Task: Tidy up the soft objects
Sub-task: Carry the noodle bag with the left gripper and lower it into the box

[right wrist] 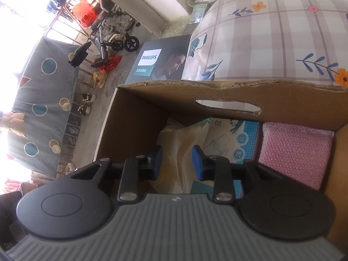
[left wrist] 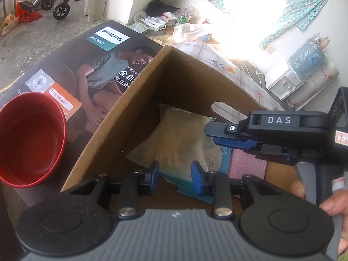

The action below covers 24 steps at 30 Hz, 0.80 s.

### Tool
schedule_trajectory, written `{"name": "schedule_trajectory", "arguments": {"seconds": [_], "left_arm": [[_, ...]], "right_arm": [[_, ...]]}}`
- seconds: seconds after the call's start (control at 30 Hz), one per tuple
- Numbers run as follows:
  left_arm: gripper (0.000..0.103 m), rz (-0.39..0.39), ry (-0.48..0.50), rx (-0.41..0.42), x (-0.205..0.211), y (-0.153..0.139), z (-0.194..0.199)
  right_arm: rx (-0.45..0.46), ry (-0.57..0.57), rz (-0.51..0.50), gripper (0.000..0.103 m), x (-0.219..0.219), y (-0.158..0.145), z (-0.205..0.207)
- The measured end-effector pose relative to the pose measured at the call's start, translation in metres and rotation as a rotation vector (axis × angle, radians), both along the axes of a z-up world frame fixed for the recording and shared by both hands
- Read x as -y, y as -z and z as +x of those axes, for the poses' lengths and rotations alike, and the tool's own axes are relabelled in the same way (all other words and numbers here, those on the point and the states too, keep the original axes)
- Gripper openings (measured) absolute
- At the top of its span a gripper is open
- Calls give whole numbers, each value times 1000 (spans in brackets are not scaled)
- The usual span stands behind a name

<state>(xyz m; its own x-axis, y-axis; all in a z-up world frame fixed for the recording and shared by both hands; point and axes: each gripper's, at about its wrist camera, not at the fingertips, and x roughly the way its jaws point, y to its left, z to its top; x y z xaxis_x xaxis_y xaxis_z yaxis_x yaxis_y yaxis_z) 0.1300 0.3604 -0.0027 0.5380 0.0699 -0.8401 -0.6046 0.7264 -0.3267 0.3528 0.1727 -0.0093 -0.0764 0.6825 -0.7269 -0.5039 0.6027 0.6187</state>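
My left gripper [left wrist: 175,175] and right gripper [right wrist: 177,162] each appear to pinch the cream pouch [left wrist: 174,143], contact partly hidden. Pouch lies inside the cardboard box [left wrist: 121,117], left of the pink bubble wrap [right wrist: 295,152].

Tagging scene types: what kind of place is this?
Probably a lived-in home room used partly for storage: a wheelchair on bare concrete, a floral curtain over a bright window, a water dispenser, bags heaped by the wall.
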Motion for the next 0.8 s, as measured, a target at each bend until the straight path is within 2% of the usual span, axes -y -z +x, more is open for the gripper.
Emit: {"name": "schedule_trajectory", "arguments": {"seconds": [0.07,0.13,0.37,0.47,0.5,0.57,0.67,0.8], "left_arm": [[32,-5,-1,-9,-1,3,-1],[32,0,-4,-18,-3,5,-2],[33,18,-3,-20,-2,7,1],[39,12,-1,-19,0,4,0],[44,11,0,-15,1,2,-1],[50,18,0,1,2,-3,-3],[57,33,0,26,10,-13,-8],[63,46,22,57,26,-30,-16]], "right_arm": [[-16,-1,-26,15,-8,8,-6],[-12,9,-50,11,-14,16,-13],[5,92,-33,9,-18,32,-27],[-6,85,-22,15,-15,31,-28],[-15,86,-23,17,-13,30,-27],[-26,81,-7,30,-6,23,-28],[9,85,17,43,7,3,-33],[10,103,94,46,36,-27,-33]]}}
